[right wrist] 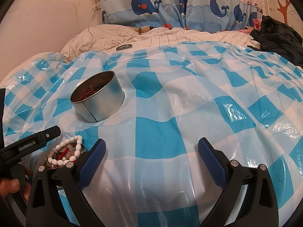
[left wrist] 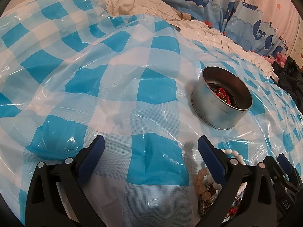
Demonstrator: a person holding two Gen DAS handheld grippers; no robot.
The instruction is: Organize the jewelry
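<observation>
A round silver tin (left wrist: 221, 99) stands on the blue-and-white checked plastic sheet (left wrist: 113, 87), with red and dark jewelry inside; it also shows in the right wrist view (right wrist: 98, 97). A pile of bead bracelets (left wrist: 206, 181), white, peach and red, lies below the tin, partly hidden by my left gripper's right finger; it also shows in the right wrist view (right wrist: 66, 154). My left gripper (left wrist: 151, 147) is open and empty over the sheet, left of the pile. My right gripper (right wrist: 151, 149) is open and empty, right of the pile.
A tin lid (right wrist: 124, 47) lies on the striped white bedding (right wrist: 151, 34) behind the sheet. Whale-print curtains (right wrist: 170, 5) hang at the back. Dark clothes (right wrist: 280, 36) lie at the far right. The other gripper's body (right wrist: 28, 143) and a hand show at lower left.
</observation>
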